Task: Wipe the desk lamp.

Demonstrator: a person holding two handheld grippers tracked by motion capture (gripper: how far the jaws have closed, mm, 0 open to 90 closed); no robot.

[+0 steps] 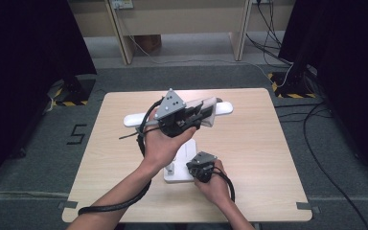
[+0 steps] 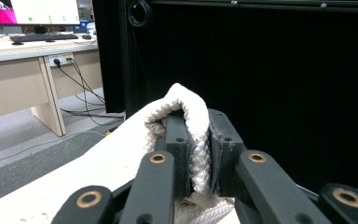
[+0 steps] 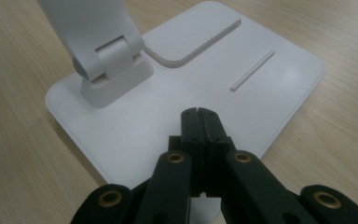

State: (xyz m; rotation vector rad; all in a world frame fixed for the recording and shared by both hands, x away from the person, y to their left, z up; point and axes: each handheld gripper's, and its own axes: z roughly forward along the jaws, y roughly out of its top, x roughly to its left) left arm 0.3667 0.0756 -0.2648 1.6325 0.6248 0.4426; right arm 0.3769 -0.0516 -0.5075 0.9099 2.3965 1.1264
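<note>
cloth: we see the white woven cloth (image 2: 193,140) pinched between the jaws of the left tongs (image 1: 195,120), lifted over the lamp head (image 1: 223,108)
lamp axis: the head's long bar runs roughly from 9 to 3 o'clock across the far half of the counter (image 1: 249,158)
bearing: from the left tongs the bare stretch of bar lies toward 3 o'clock
right tongs (image 3: 199,114): pressed together on nothing, tips resting on the lamp base (image 3: 270,88) at 6 o'clock
nearer hand: we judge the left, already at the bar
</note>
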